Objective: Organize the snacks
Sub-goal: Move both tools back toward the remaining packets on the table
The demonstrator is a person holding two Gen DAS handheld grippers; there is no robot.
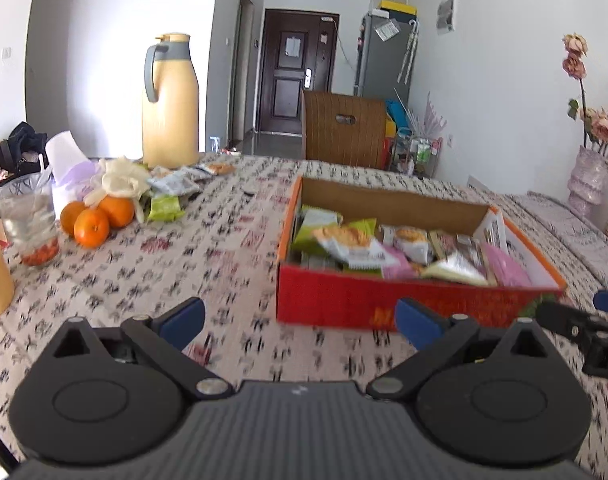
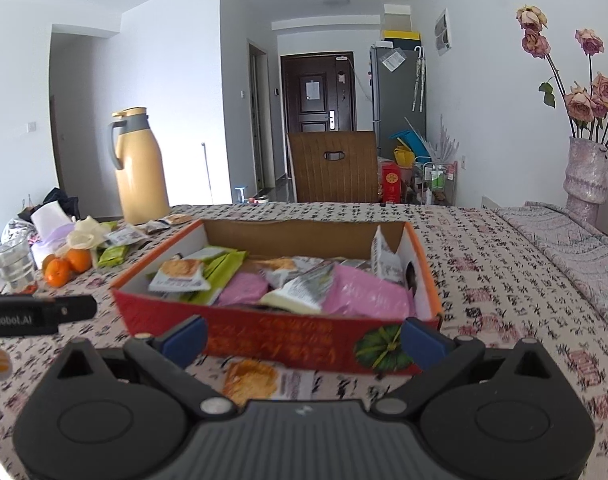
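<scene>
We see the red cardboard box (image 2: pixel 279 336) at the centre of the right wrist frame, sitting on the desk (image 2: pixel 504 280) under a patterned cloth, its open top filled with snack packets (image 2: pixel 304 284) in pink, green and white wrappers. Our right tool (image 2: pixel 304 340) hangs at the lower middle of that frame with its blue-padded fingers (image 2: pixel 183 338) spread wide and gripping nothing. A single cracker packet (image 2: pixel 259 380) lies flat on the cloth at the lower centre, just in front of the box's near wall and between those fingers.

In the left wrist frame the same box (image 1: pixel 344 300) fills the right centre. Our left tool (image 1: pixel 299 320) sits at the bottom, fingers likewise parted and bare, over open cloth to the left of the box. The right tool (image 1: pixel 584 320) edges in at the far right.

More loose packets (image 1: pixel 175 188) lie scattered at the upper left of the left wrist frame, well apart from the box, beside three oranges (image 1: pixel 95 216), a pale crumpled glove (image 1: pixel 119 180) and a glass (image 1: pixel 27 224). A tall yellow thermos jug (image 1: pixel 169 100) stands upright behind them. A vase of dried roses (image 2: pixel 586 176) stands at the right edge of the right wrist frame.
</scene>
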